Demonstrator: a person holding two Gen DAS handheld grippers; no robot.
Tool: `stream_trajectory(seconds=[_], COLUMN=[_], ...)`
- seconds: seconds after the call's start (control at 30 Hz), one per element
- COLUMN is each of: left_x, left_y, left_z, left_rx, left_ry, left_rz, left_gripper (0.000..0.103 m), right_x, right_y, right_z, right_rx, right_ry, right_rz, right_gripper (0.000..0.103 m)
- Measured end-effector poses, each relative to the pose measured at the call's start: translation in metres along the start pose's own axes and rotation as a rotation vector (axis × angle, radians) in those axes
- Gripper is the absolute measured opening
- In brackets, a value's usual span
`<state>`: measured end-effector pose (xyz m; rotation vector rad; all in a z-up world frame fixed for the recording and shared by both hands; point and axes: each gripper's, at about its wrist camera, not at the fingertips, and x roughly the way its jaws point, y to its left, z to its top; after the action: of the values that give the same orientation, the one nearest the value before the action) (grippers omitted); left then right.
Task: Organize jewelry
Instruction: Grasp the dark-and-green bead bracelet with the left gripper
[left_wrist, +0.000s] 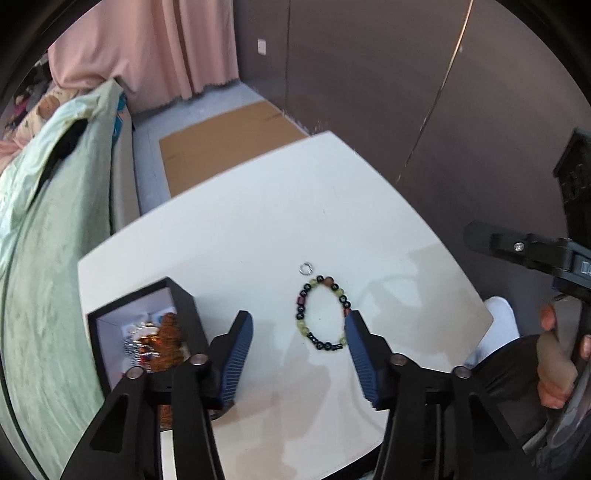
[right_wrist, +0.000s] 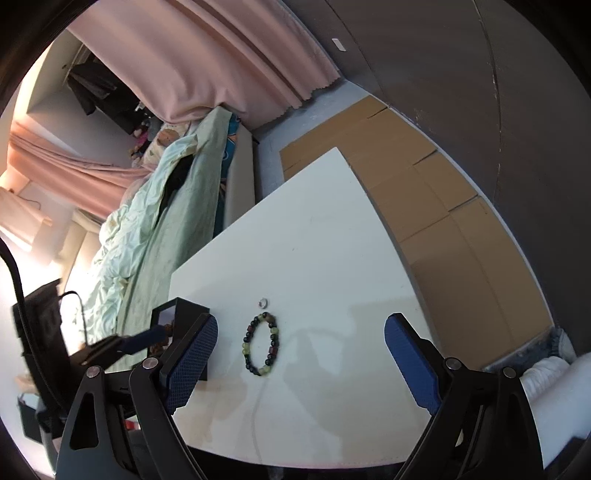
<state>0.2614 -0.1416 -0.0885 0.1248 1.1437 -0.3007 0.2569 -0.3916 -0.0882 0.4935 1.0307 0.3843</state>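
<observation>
Beaded bracelet (left_wrist: 322, 316) lies flat on desk (left_wrist: 258, 221), long axis 12-to-6, at 1 o'clock of left hand-held gripper (left_wrist: 300, 325), nearer one, jaws half-open, empty. Right hand-held gripper (right_wrist: 301, 334) wide open, empty.

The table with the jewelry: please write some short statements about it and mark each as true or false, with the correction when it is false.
1. The beaded bracelet lies flat on the white table. True.
2. The small metal ring sits inside the black box. False: it lies on the table, just beyond the bracelet.
3. The black box already holds some jewelry. True.
4. The left gripper is shut on the bracelet. False: its jaws stand apart and hold nothing.
5. The right gripper is open and empty. True.
6. The bracelet hangs over the table's edge. False: it lies wholly on the tabletop.
</observation>
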Motion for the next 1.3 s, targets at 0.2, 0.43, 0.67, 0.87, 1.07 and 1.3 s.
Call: stream_trajectory(seconds=[0.2,0.43,0.67,0.87,1.07,1.3], left_x=[0.033,0.058,0.078,0.078,0.063,0.018], left_y=[-0.011,-0.016,-0.010,-0.016,-0.014,0.001], left_z=[0.003,0.005,0.000,-0.002,0.000,0.012], left_rx=[-0.020,-0.034,-0.055,-0.029,-0.033,-0.057], left_ry=[0.108,0.176,0.213,0.187,0.164,0.081], left_rz=[0.034,0.088,0.119,0.090,0.071,0.034], left_gripper=[0.035,0.029,0.029,0.008,0.008,0.008], right_x=[0.001,-0.003,-0.009,-0.005,0.005,0.026], right_y=[-0.011,-0.023,-0.027,-0.025,-0.014,-0.003], right_z=[0.001,0.003,0.001,0.000,-0.002,0.000], right_rx=[0.019,0.046,0.065,0.065,0.039,-0.002], right_ry=[0.005,-0.006,-0.022,-0.009,0.010,0.054], right_rz=[-0.021,-0.032,-0.027,-0.038,-0.044,-0.064], right_gripper=[0.089,0.087,0.087,0.087,0.080,0.066])
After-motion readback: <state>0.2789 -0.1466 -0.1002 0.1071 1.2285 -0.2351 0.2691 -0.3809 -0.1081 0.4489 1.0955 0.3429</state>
